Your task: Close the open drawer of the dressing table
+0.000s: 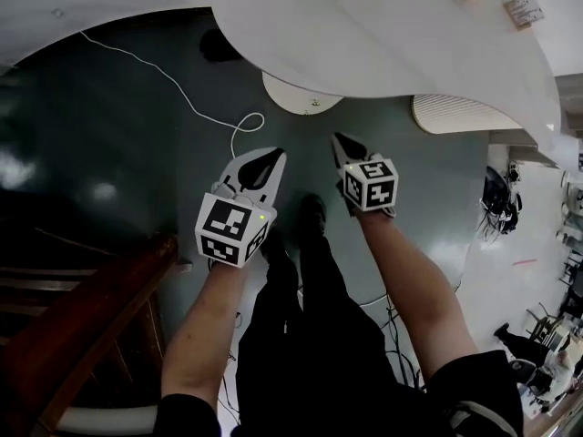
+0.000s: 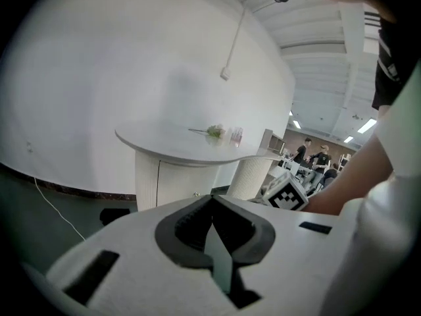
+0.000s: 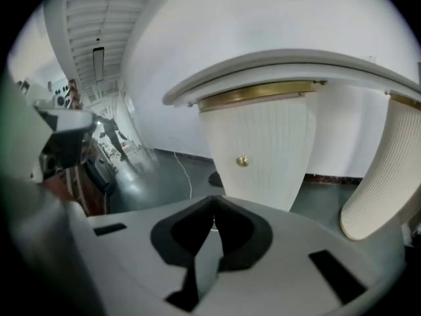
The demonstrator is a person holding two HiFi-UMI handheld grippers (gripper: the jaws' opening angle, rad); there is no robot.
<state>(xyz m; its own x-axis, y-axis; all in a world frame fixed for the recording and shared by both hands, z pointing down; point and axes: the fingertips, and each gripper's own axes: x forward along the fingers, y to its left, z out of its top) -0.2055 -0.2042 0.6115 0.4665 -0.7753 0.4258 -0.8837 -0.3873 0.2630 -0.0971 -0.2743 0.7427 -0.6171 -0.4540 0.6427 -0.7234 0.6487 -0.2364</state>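
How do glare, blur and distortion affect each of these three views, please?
Head view: soft glare patches sit on the dark floor, and the white table looks bright and flat. Left gripper view: fisheye with black corners, the near arm blurred. Right gripper view: fisheye bows the table's rim; the left edge is smeared.

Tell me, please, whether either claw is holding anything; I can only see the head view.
Observer: No. The left gripper view shows the left claw shut, with nothing between its jaws.
Operator: And the right one?
Observer: The right claw is shut and empty too.
Operator: What is it facing?
Observer: A ribbed white pedestal with a small brass knob, under the table top. The claw is not touching it.
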